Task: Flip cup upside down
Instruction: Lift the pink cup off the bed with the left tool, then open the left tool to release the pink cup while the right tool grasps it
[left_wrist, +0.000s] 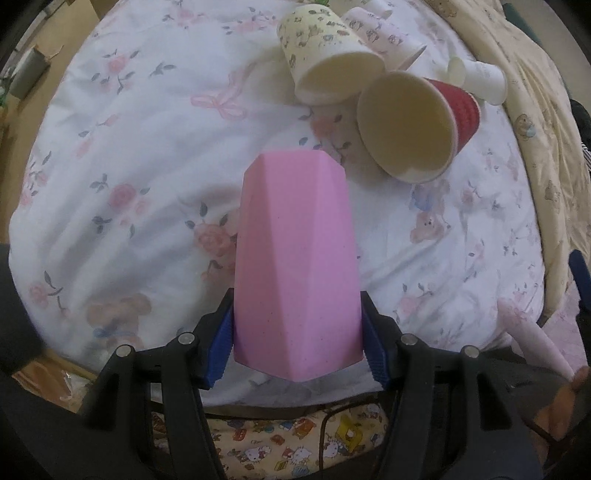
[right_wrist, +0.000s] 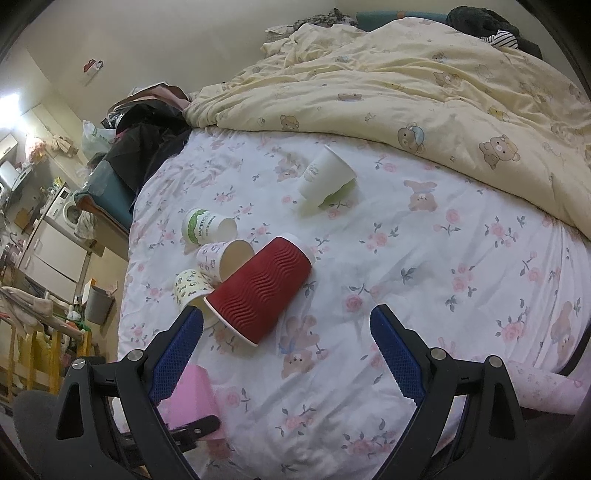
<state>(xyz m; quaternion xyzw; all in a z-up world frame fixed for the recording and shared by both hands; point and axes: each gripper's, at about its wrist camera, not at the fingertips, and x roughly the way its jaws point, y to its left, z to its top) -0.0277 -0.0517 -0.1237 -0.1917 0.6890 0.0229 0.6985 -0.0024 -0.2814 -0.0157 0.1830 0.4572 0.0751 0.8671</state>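
Claw of the left gripper (left_wrist: 297, 343) is clamped on a pink faceted plastic cup (left_wrist: 295, 266), blue pads pressing its two sides near the wider end; the narrower end points away over the bed with the white floral sheet (left_wrist: 129, 166). Claw of the right gripper (right_wrist: 286, 354) stands spread apart, gripping nothing, above the sheet. A red ribbed paper cup (right_wrist: 260, 288) lies on its side between the right claw's pads and beyond them. Patterned paper cups (right_wrist: 210, 258) lie tipped just beside it, toward the bed's left edge. A yellow bear-print quilt (right_wrist: 424, 92) covers the far side.
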